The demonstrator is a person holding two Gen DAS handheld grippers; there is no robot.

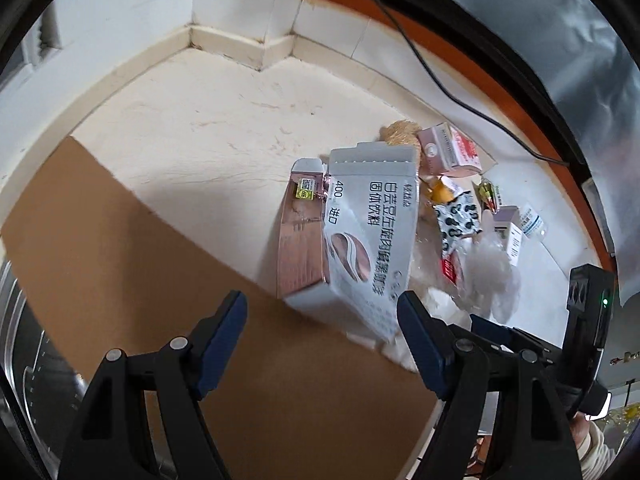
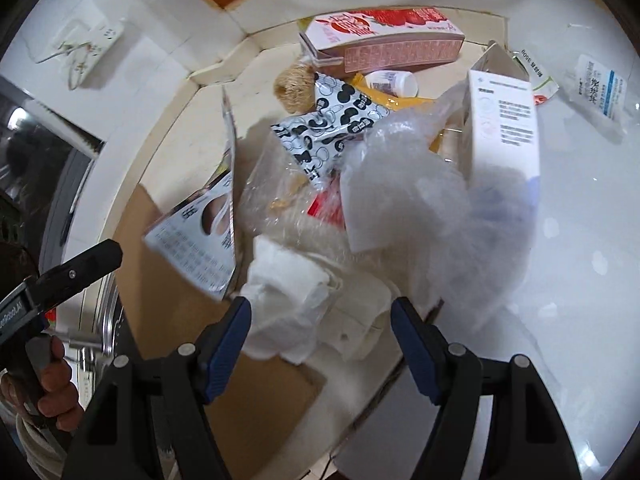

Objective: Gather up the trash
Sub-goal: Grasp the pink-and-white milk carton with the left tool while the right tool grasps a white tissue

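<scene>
step in hand: approach. both grippers point down at a heap of litter on the white floor [image 2: 580,240], nothing picked up yet; judged the very start of collecting.

left gripper [image 1: 322,338]: jaws wide, nothing between the pads. the grey-and-white printed carton [image 1: 368,240] lies just ahead of the jaws, its near corner reaching between the 2 fingertips without touching either.

right gripper [image 2: 320,338]: jaws wide, not gripping. the crumpled white tissue wad [image 2: 288,300] sits between and just ahead of the fingertips; whether the left pad brushes it cannot be told.

trash heap: beyond the right jaws, a black-and-white patterned foil pouch [image 2: 336,120], a cloudy clear plastic bag [image 2: 432,200] ahead and to the right, an upright white printed box [image 2: 502,120] further right, a pink-and-red carton [image 2: 384,40] at the far end. a small white pill bottle [image 2: 394,82] and a tan fuzzy lump [image 2: 294,88] lie near it.

support: flat brown cardboard sheet [image 1: 140,240] under the near edge of the heap, below and left of the left jaws.

containers: no bin or sack in view. the cartons' contents are hidden; the grey one looks flattened.

next move, judged: lower the right jaws over the tissue and close; soft, so a deep bite is needed. the left needs an edge of the carton.
</scene>
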